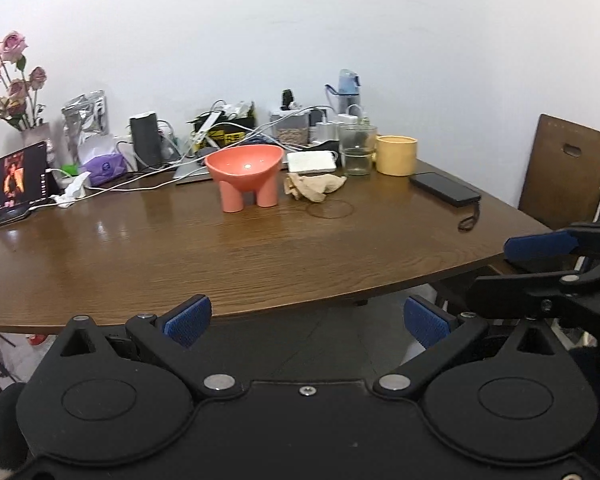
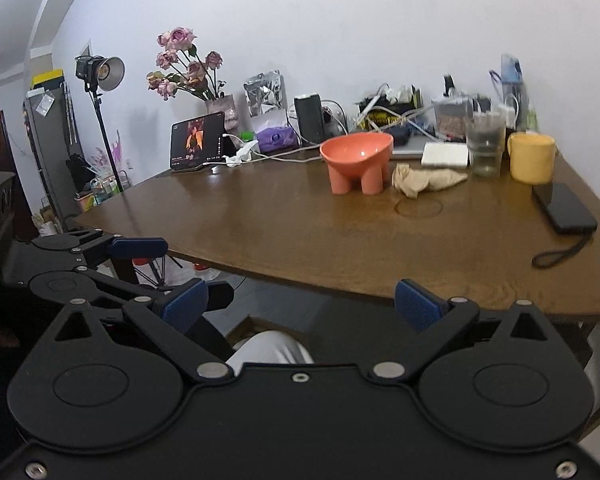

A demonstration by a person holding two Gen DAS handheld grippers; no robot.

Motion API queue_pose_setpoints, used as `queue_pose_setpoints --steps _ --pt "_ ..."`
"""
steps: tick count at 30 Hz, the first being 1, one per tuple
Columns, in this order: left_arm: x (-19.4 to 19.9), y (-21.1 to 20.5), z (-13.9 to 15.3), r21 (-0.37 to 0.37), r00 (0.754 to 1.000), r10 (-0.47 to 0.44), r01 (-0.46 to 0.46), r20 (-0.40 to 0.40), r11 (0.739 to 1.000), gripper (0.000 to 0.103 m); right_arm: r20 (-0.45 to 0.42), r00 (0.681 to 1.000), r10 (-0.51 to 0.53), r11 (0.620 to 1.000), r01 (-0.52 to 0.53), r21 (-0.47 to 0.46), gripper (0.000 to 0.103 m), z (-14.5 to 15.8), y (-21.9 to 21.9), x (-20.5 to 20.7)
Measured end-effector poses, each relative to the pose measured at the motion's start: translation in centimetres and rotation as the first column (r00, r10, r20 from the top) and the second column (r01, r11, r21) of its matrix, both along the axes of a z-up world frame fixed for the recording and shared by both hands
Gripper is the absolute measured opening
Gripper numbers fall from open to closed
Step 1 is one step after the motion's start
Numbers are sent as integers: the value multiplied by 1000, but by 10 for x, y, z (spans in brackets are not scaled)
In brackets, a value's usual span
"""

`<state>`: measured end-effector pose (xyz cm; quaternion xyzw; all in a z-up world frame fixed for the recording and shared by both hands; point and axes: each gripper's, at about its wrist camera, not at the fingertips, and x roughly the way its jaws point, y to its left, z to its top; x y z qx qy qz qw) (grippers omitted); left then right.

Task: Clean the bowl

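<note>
Bowl: coral footed plastic bowl (image 1: 244, 168) standing upright, within forward reach.
Wipe: crumpled beige paper towel (image 1: 314, 186) just beside it.
Left gripper (image 1: 306, 322): wide, empty.
Right gripper (image 2: 302, 306): wide, empty.

— Centre of the frame? Bowl (image 1: 244, 168) on the table (image 1: 180, 248), crumpled cloth (image 1: 314, 186) just beside it on the right.

— And further right? Glass (image 1: 357, 150), then cup (image 1: 396, 155), phone (image 1: 445, 188) lower right of them.

— Far left? Tablet (image 1: 17, 182) at the table's edge, flowers (image 1: 8, 80) above, upper left.

— Behind the bowl? Tangled cables (image 1: 220, 136), perhaps chargers among them, against the wall.
</note>
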<state>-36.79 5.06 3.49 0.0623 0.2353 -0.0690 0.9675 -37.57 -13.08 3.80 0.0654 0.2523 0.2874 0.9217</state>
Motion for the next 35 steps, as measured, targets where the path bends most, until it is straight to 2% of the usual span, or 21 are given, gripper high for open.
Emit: queue_pose_setpoints --steps 3,13,19,29,35 --pt "2 3 1 -24 1000 1 -1 -2 1000 103 -32 999 -16 1000 16 -11 101 -7 -5 2" --pt "-2 0 0 -9 999 -46 46 5 999 103 -28 999 -14 1000 13 -18 101 -10 -5 4" --pt "-2 3 0 -40 998 -68 68 4 997 103 -29 999 -16 1000 15 -10 101 -13 -8 2" --pt "4 11 -5 -130 990 -133 125 -53 984 103 -5 1000 25 1000 -25 13 101 -12 -11 1" --pt "5 11 -6 -137 987 -150 142 -54 980 103 -18 999 37 999 -37 31 101 -13 -13 3"
